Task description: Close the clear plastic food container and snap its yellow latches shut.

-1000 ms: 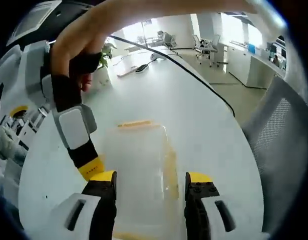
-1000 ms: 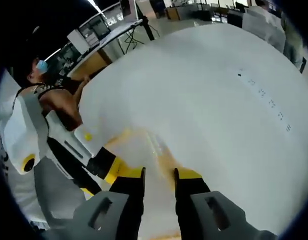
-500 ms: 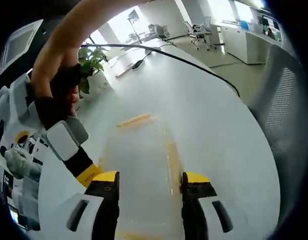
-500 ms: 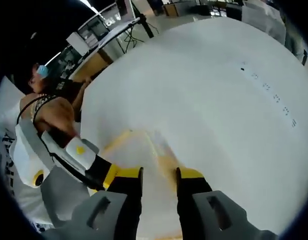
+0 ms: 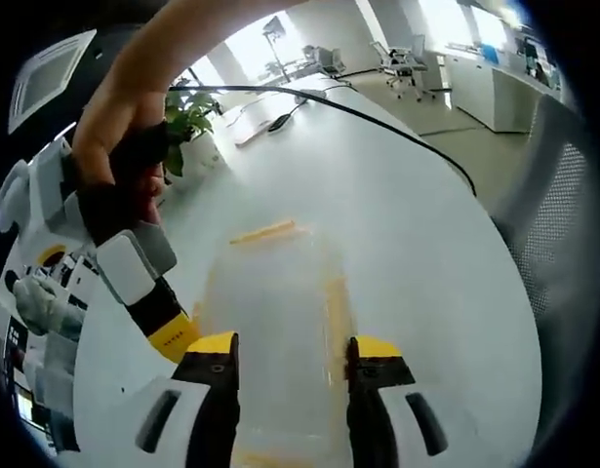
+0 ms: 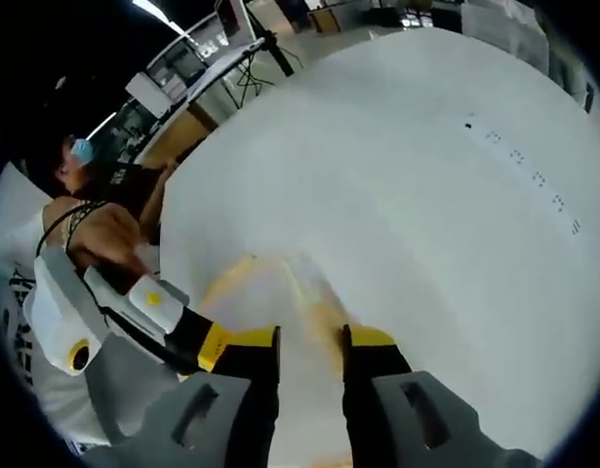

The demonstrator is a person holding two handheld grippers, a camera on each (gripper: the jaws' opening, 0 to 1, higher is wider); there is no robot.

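I hold both grippers, left gripper [image 5: 285, 356] and right gripper [image 6: 309, 341], jaws apart, straddling the container [image 5: 270, 312] (long axis running ahead) on the desk [image 5: 397, 224].

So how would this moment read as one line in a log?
left gripper: open over container | right gripper: open at container edge | yellow latch: state unclear | table
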